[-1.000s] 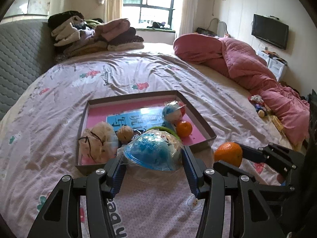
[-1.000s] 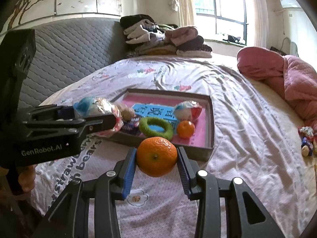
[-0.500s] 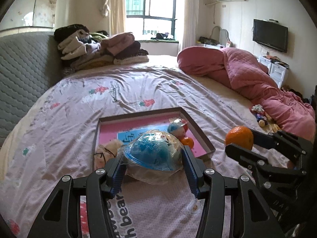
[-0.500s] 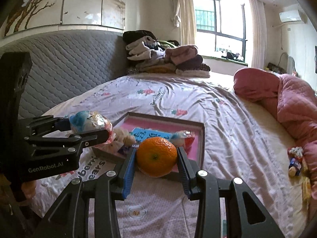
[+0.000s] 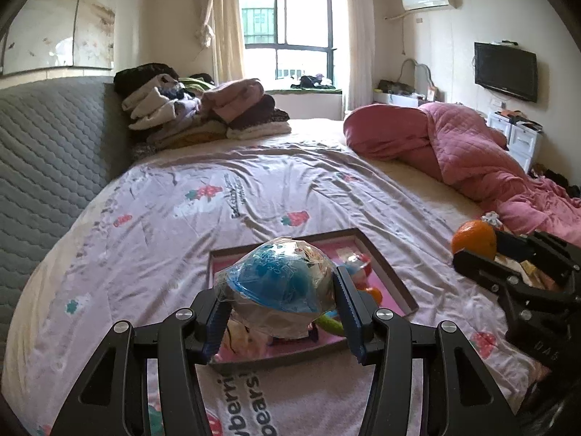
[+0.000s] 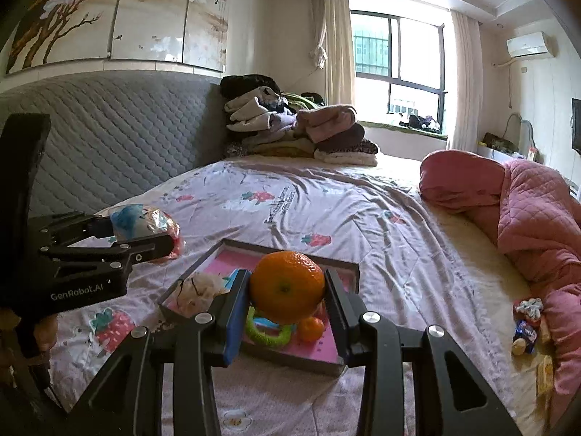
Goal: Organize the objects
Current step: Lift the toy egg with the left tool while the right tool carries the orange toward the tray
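The left tongs (image 5: 277, 312) are clamped on a blue toy (image 5: 276, 283) wrapped in clear crinkled plastic, and the right tongs (image 6: 287, 309) are clamped on an orange (image 6: 287, 285). Both loads hang in the air above the bed (image 5: 254, 189), clear of the sheet.

The relation that matters is where the tray (image 6: 348, 265) lies from each load. It is a shallow, dark-rimmed box with a pink floor, set on the sheet ahead of and below both tongs. In the left wrist view its near rim (image 5: 276, 361) sits just under the fingers, with the toy over the tray's near half. In the right wrist view the orange likewise hangs over the tray's middle. Neither side looks clearly nearer; I judge both could lower straight down and slightly forward to set their loads inside. The tray looks roughly square, so its long axis cannot be told, and both loads are round, so their heading hardly matters.

Already in the tray are a green ring (image 6: 267, 330), a small orange (image 6: 310, 328), a cream plush (image 6: 198, 290) and a red, white and blue ball (image 5: 357, 267), so free floor is scarce and the toy may have to rest on something.

Readable writing: "GenRobot.AI" (image 6: 81, 287) on the side of the left tool, seen from the right wrist, and upside-down print (image 5: 243, 396) on the sheet, seemingly "strawberries" and "bears". A blue card in the tray carries characters too hidden to read.
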Tool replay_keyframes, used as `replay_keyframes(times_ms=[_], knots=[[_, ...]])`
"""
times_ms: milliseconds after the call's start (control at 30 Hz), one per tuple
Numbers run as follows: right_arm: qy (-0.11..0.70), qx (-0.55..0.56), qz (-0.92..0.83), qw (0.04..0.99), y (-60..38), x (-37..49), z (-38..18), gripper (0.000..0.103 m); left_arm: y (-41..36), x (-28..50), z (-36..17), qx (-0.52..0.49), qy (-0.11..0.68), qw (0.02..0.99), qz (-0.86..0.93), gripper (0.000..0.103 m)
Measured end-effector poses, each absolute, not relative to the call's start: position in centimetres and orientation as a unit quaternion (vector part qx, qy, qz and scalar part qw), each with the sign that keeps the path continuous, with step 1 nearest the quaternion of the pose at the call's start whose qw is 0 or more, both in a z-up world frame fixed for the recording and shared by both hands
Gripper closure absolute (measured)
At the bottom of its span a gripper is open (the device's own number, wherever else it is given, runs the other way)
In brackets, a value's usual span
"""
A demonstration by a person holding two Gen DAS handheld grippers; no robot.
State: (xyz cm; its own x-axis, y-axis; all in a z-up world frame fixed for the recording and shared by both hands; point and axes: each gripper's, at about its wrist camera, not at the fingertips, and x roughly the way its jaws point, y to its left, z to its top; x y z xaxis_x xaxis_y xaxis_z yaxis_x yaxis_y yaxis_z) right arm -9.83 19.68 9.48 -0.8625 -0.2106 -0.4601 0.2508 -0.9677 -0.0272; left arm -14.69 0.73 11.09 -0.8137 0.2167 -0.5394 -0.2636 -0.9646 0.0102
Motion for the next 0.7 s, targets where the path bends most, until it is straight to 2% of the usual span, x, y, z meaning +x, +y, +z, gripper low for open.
replay_keyframes(times_ms=[267,700], knots=[[0.049,0.223,-0.966,0.117,19.9,-11.3,10.4,0.062,-0.2,-16.4,11.1,-0.271,0.044,0.108,0.955,0.048],[0.047,0.260,-0.958,0.111,20.2,-14.3,6.8,0.062,-0.8,-19.2,6.2,-0.308,0.027,0.101,0.946,0.048]])
